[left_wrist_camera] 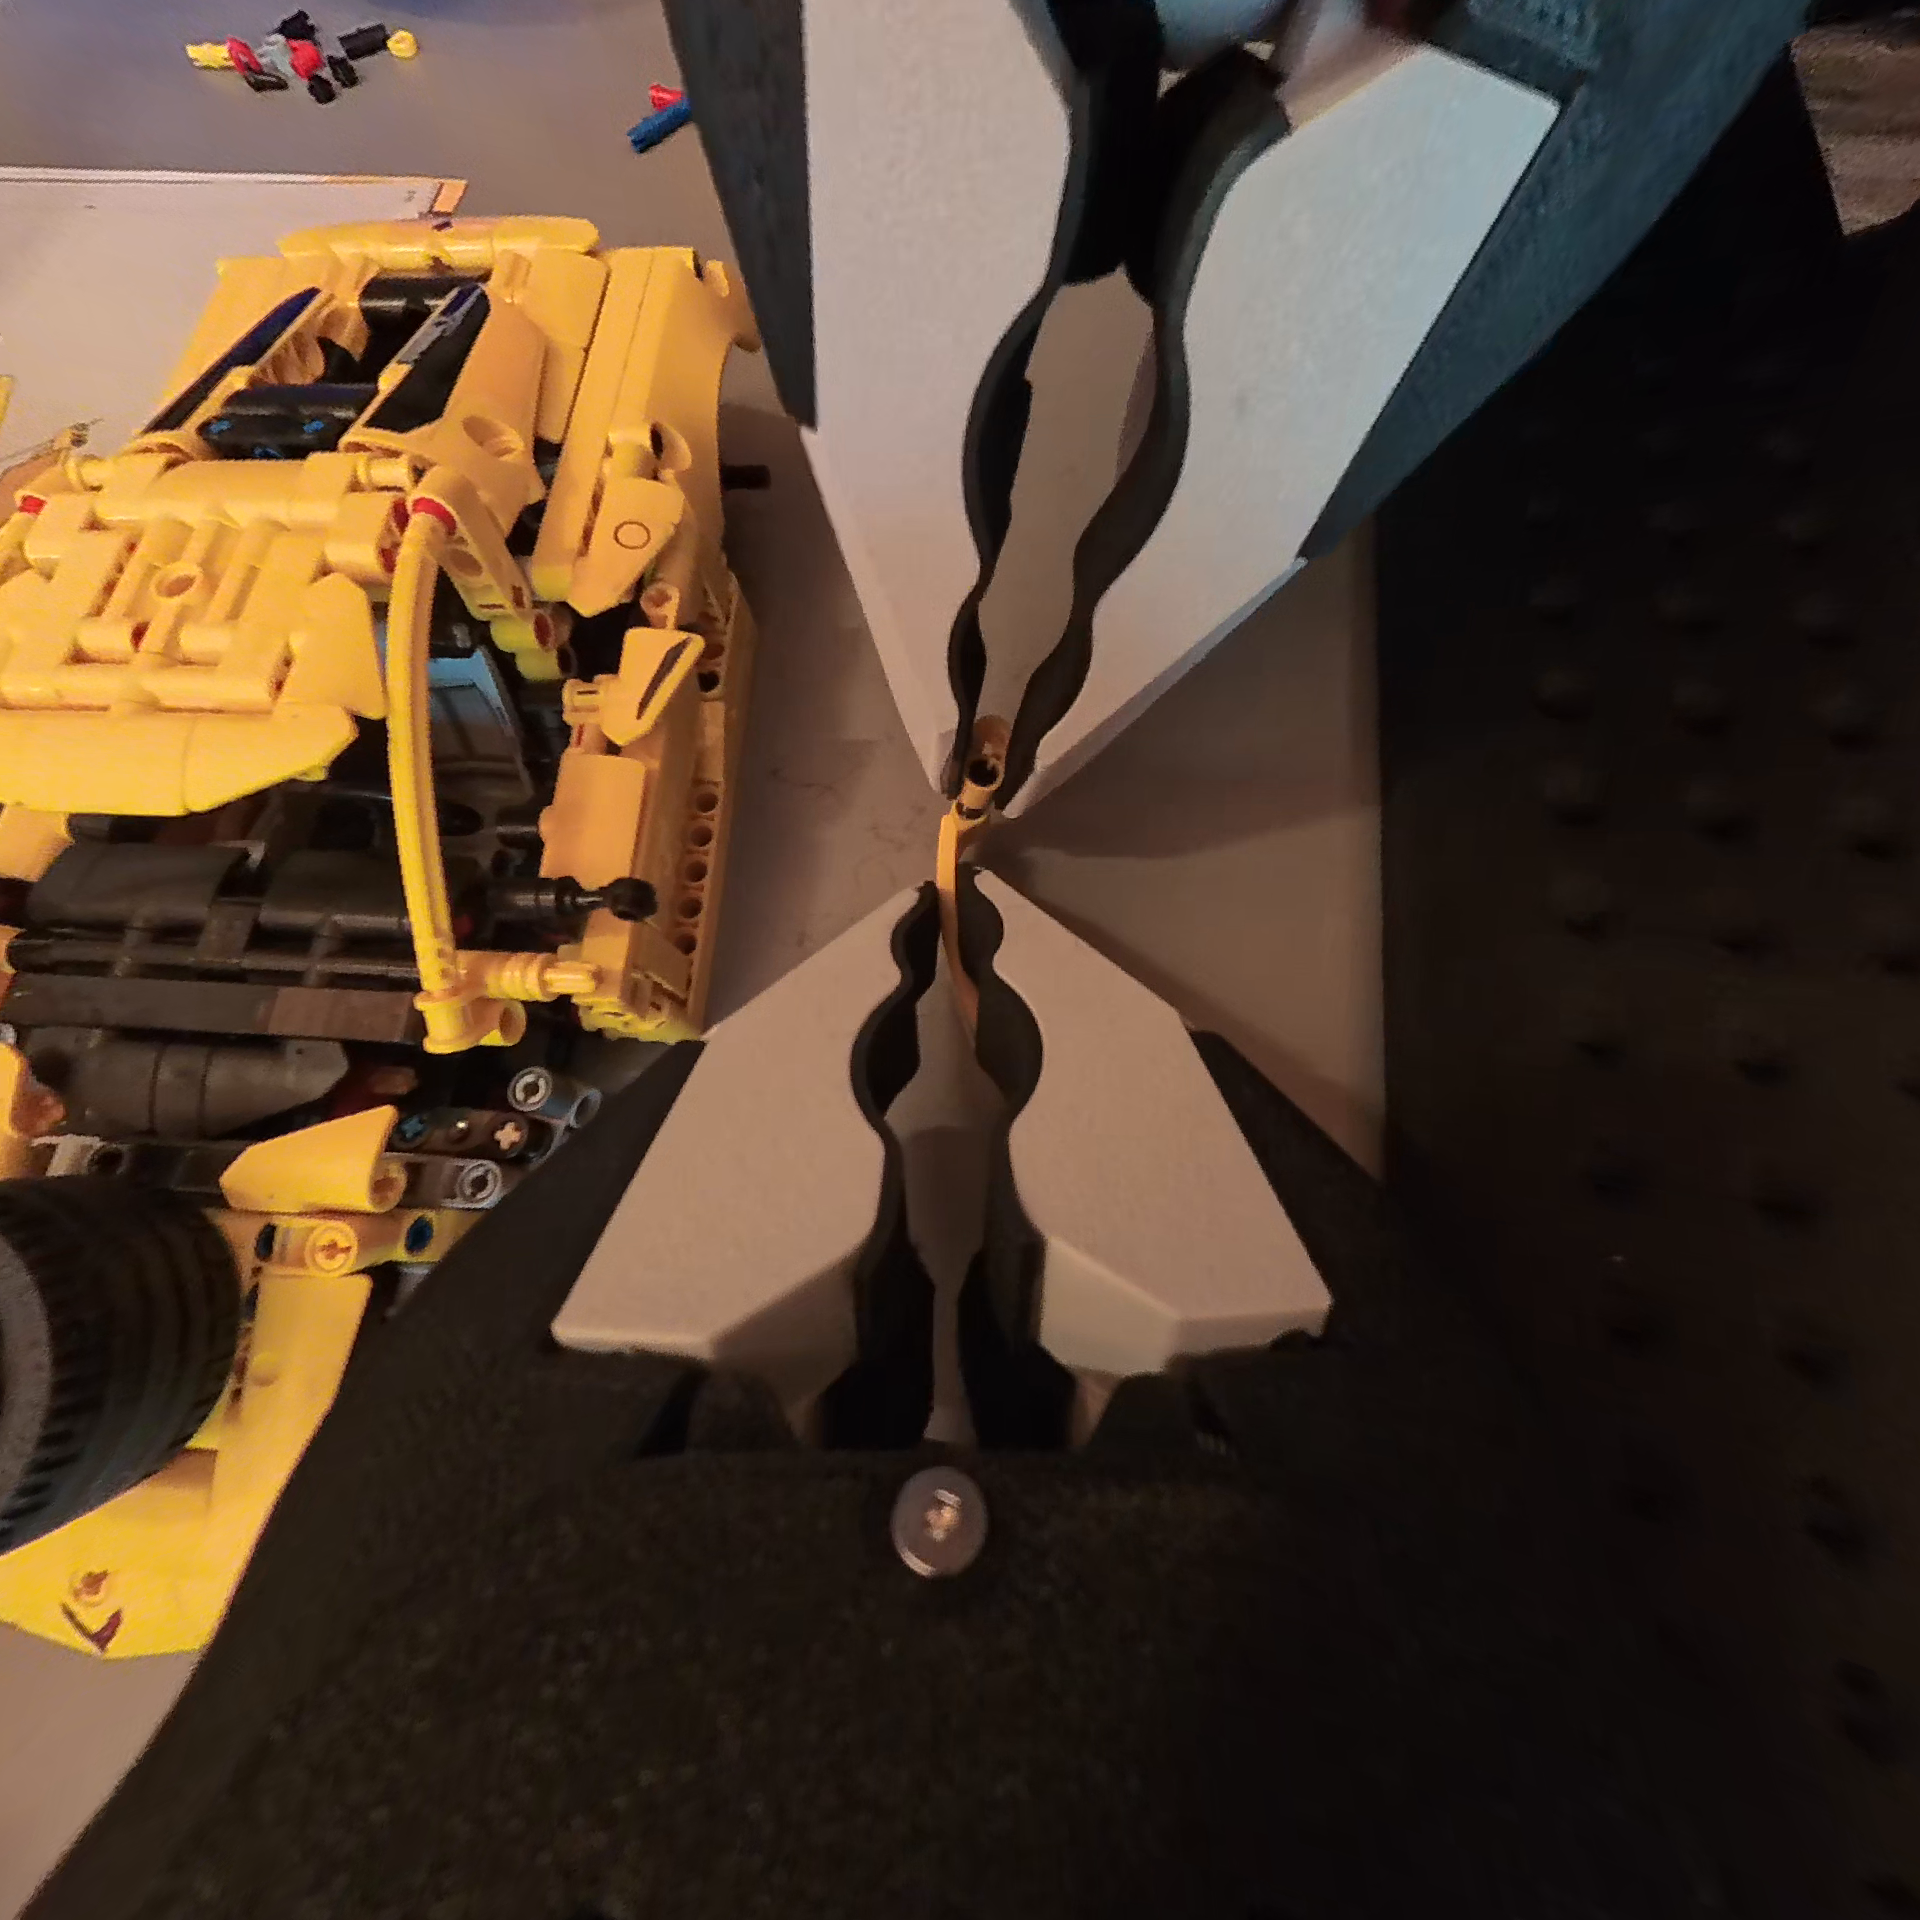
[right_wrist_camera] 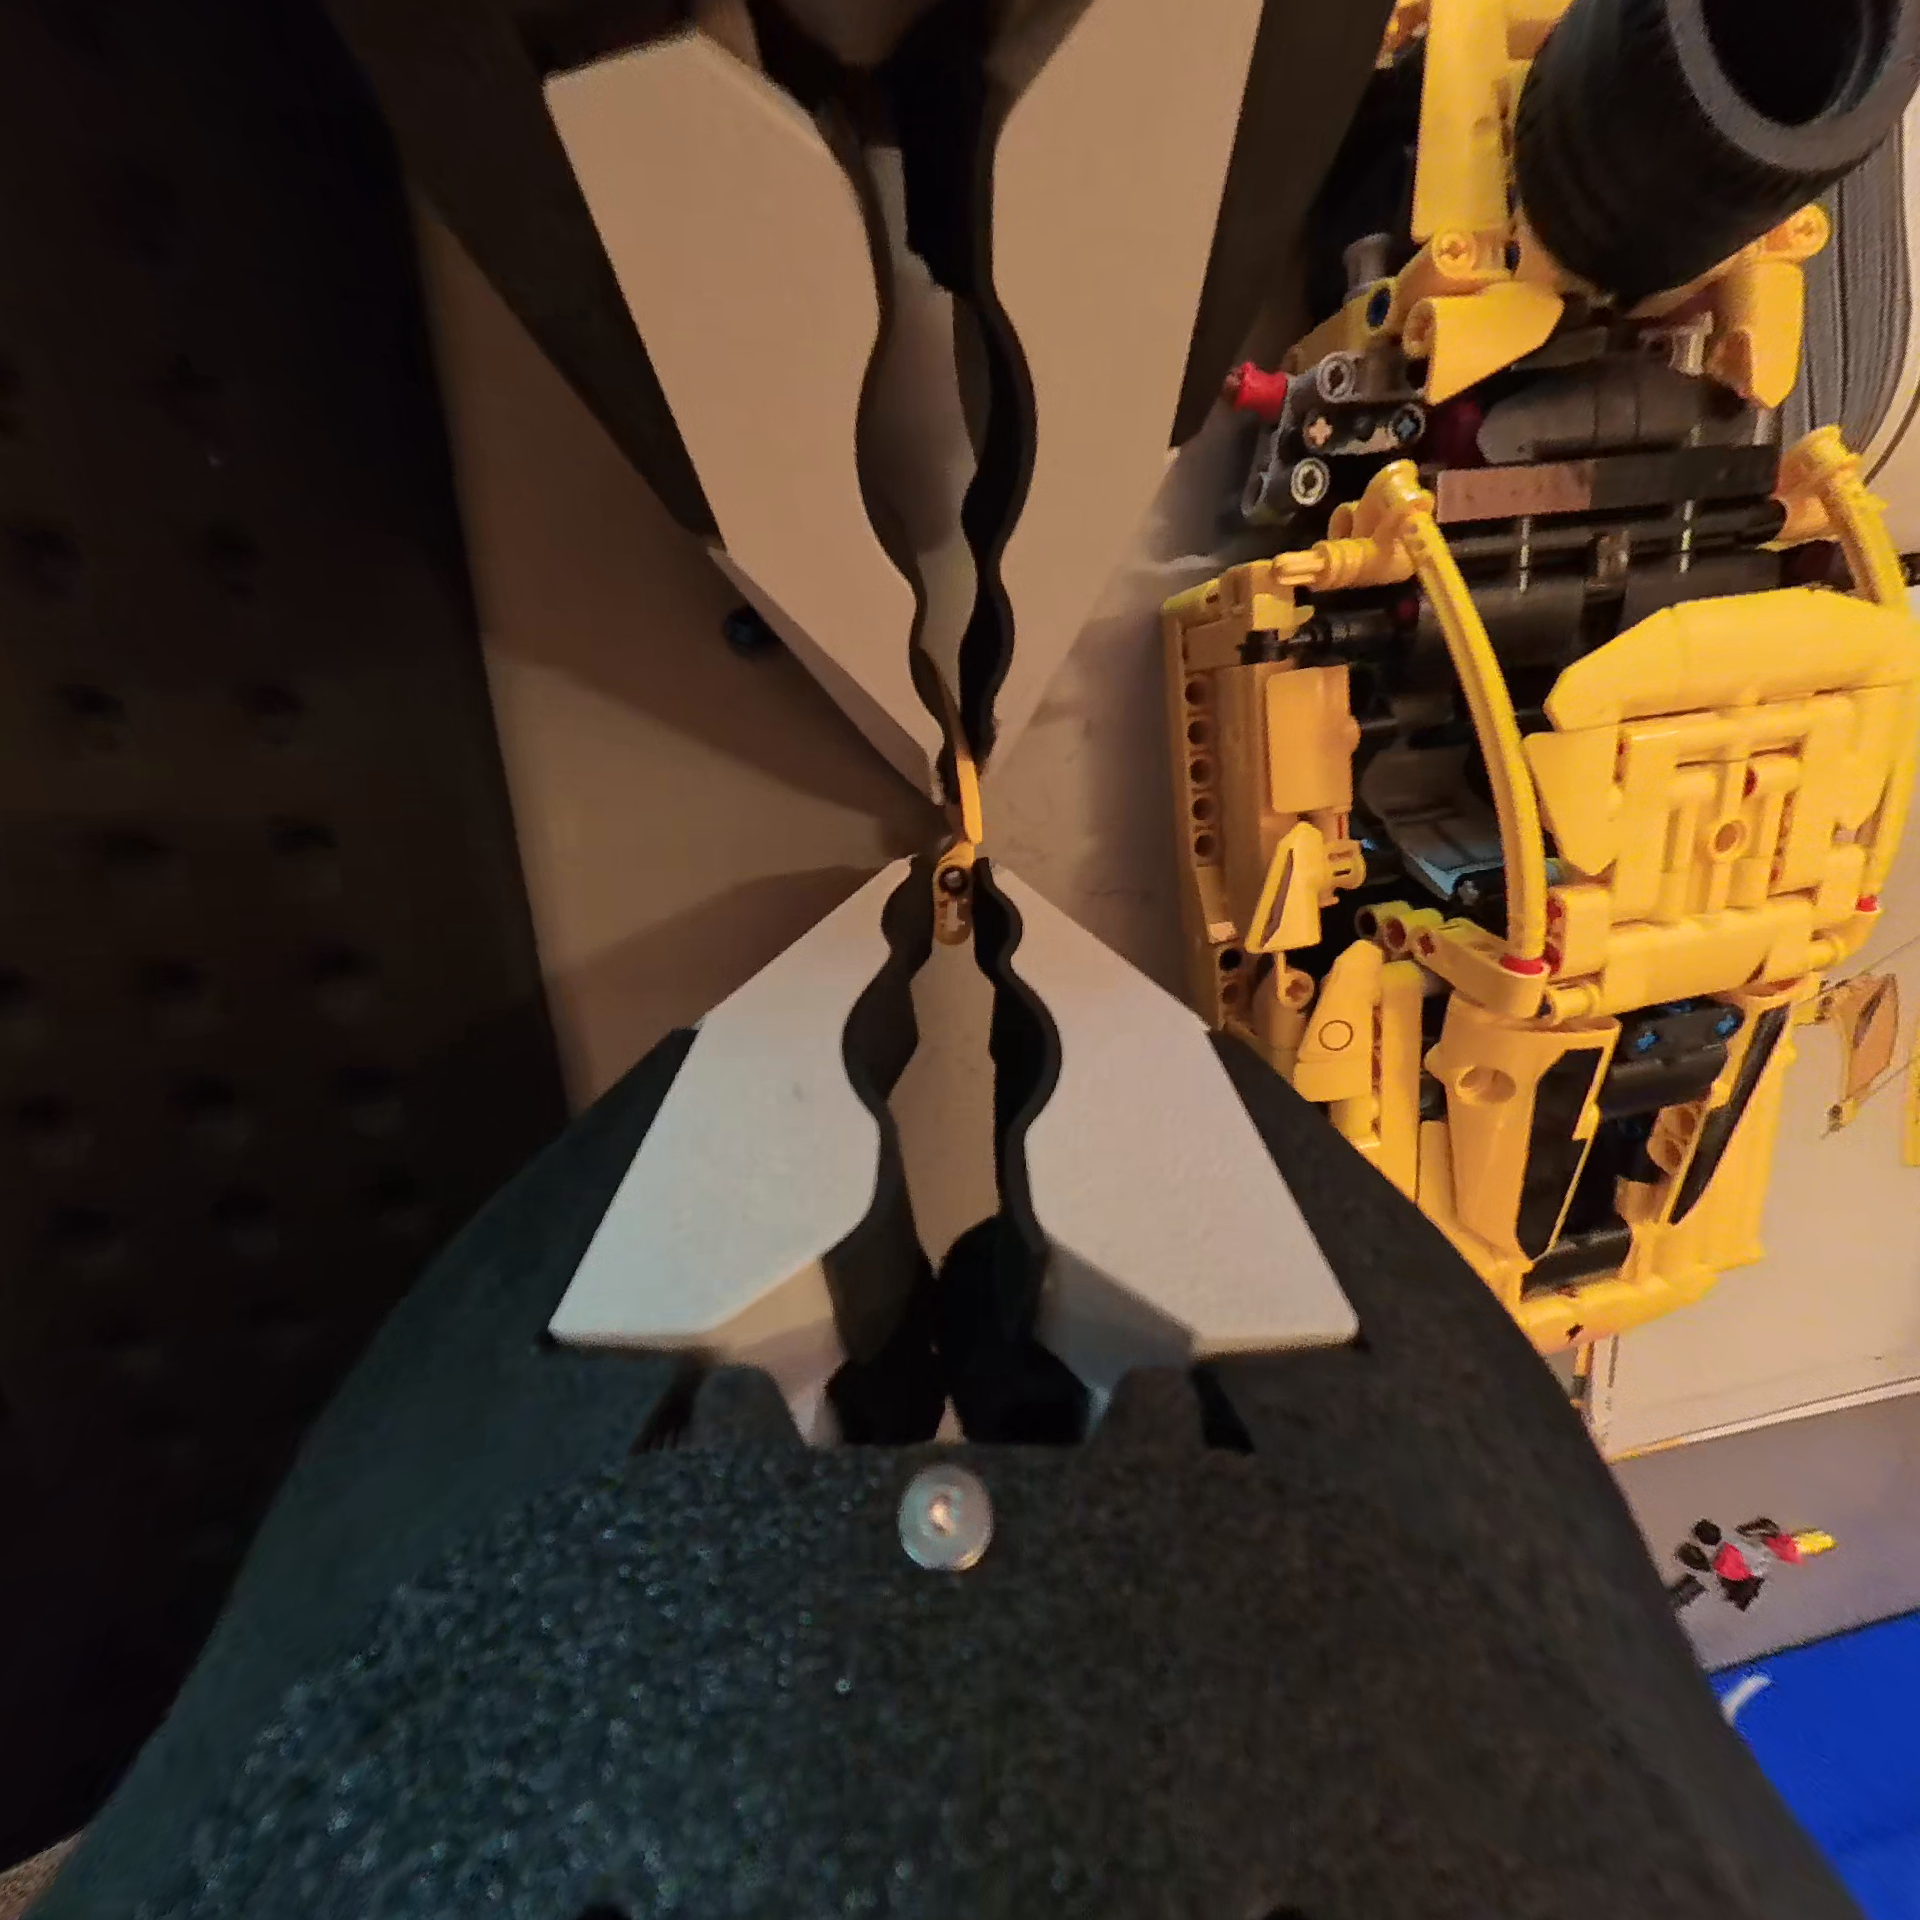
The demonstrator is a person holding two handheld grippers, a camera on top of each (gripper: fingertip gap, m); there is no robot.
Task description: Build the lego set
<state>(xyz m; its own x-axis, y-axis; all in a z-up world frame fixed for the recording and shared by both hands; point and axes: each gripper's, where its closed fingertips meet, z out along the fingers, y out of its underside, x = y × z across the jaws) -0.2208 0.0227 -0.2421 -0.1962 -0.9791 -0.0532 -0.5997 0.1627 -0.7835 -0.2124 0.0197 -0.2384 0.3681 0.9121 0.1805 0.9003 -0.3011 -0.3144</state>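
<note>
We have the left claw [left_wrist_camera: 951, 914] clamped on the thin, bendy yellow hose [left_wrist_camera: 948, 862] and the right claw [right_wrist_camera: 954, 894] clamped on its stiff little end connector [right_wrist_camera: 952, 902], both light, so pinch near their joint.

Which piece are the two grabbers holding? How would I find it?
Start at the big yellow car, then look beside it where the left gripper and right gripper meet tip to tip. Pinched between them is a thin yellow tube, off the car, unlike the similar one arched over its cabin.

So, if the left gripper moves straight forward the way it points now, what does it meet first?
Most likely the right gripper, facing it tip to tip. The left gripper holds a thin yellow rod, and the right one grips the rod's connector end just ahead.
</note>
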